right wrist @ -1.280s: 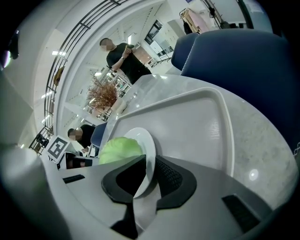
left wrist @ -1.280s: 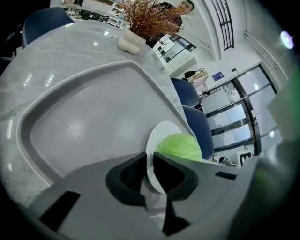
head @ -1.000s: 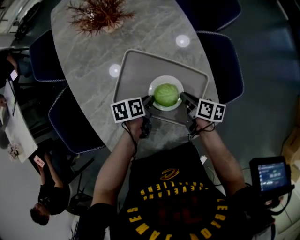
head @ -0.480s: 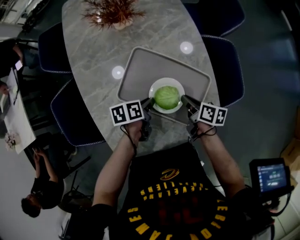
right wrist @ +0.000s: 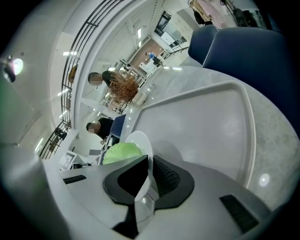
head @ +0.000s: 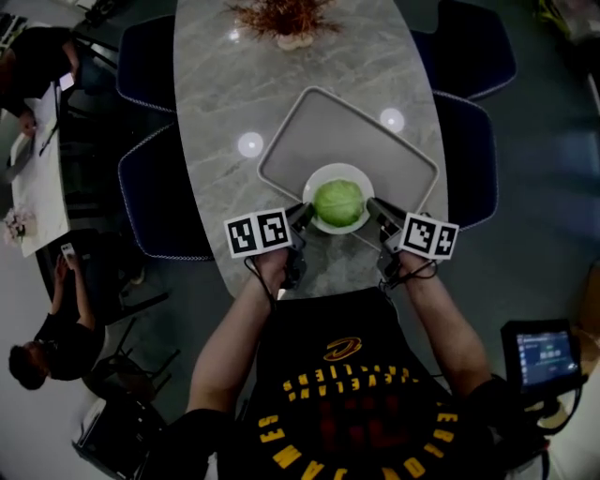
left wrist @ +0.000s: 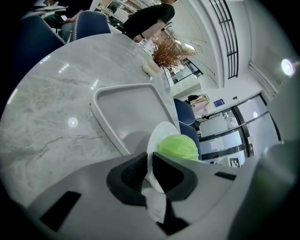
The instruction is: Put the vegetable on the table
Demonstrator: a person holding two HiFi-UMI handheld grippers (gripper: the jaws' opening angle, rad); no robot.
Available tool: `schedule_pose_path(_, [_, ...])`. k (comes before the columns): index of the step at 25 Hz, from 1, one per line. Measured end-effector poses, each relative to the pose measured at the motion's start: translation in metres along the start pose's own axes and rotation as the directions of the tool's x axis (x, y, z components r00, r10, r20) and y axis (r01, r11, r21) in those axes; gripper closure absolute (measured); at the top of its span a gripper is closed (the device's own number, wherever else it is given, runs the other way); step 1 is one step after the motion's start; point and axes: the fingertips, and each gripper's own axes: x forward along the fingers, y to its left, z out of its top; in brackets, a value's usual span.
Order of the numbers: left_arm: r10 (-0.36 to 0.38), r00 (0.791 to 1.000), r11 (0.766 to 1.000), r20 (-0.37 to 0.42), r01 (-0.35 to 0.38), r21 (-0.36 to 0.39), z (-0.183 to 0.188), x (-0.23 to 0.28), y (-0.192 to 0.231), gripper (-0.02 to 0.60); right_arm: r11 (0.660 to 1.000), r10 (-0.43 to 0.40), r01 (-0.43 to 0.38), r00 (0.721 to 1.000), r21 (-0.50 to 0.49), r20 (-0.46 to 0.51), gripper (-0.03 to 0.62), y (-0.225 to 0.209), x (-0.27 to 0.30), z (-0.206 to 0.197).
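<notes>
Since a second ago the long oval counter (head: pixel 216 94) has swung more upright in the head view, and the dried plant (head: pixel 286 19) has slid from upper left to 12 o'clock. The plate has stayed between both grippers.

Head view: a round white plate (head: pixel 361 178) holds a pale green, ball-shaped cabbage (head: pixel 337 201). It sits over the 6 o'clock end of a grey, rounded-corner tray (head: pixel 319 131) on the grey-veined marble counter. The left gripper (head: pixel 302 216) meets the rim at 8 o'clock, the right gripper (head: pixel 375 208) at 4 o'clock.

Left gripper view: the dark padded jaws are clamped on the thin, smooth plate edge, with the cabbage just beyond.

Right gripper view: the jaws likewise pinch the rim, one pad ribbed, with the cabbage at 10 o'clock.
</notes>
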Motion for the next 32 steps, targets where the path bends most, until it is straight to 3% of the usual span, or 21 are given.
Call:
schedule_pose_path(11, [0.02,0.996,0.996,0.089,-0.012,-0.087,-0.031,-0.044,0.038,0.545,0.995,0.062,-0.069,0.993,-0.073,-0.101,0.553,0.028,0.019,-0.044])
schedule_pose_path(20, [0.001,0.996,0.995,0.095,0.008,-0.097,-0.043,-0.127,0.096,0.545,0.994,0.037,-0.05,0.992,-0.1,-0.12,0.553,0.1,0.045,-0.112])
schedule_pose_path(32, [0.011,0.995,0.994,0.104,0.001,-0.11,-0.053,-0.122,0.108,0.545,0.992,0.038,-0.054,0.989,-0.11,-0.146,0.556,0.094,0.052,-0.121])
